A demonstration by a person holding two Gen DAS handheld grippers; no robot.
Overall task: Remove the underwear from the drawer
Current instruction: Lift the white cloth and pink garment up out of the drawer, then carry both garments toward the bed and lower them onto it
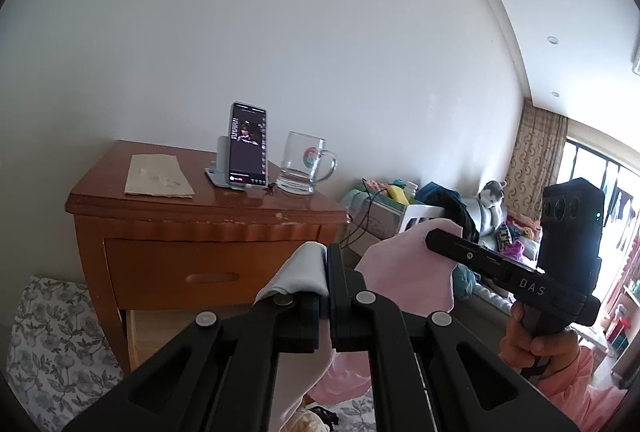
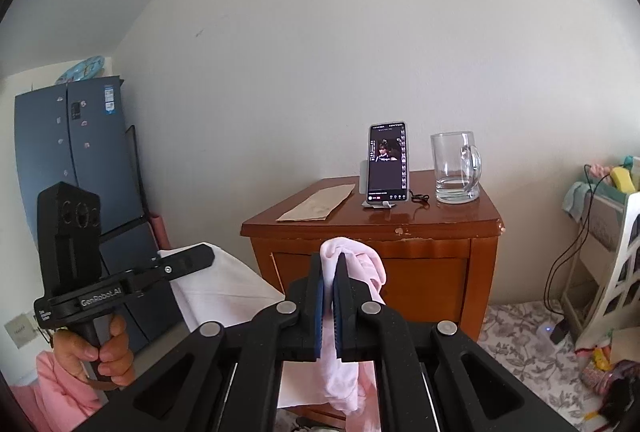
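We see pale pink cotton underwear (image 2: 370,264), reddish-brown wooden nightstand (image 2: 400,232), grey floral-patterned bedsheet (image 1: 52,332), dark blue fridge (image 2: 72,152), beige swirl-patterned curtain (image 1: 536,156), black plastic grippers (image 2: 329,274).

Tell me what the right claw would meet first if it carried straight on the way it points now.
Probably the wooden nightstand. The right claw, shut on the pink underwear, aims at the cabinet's front, about at the drawer face under the top edge. Nothing else shows in between, though depth through the fisheye is hard to judge.
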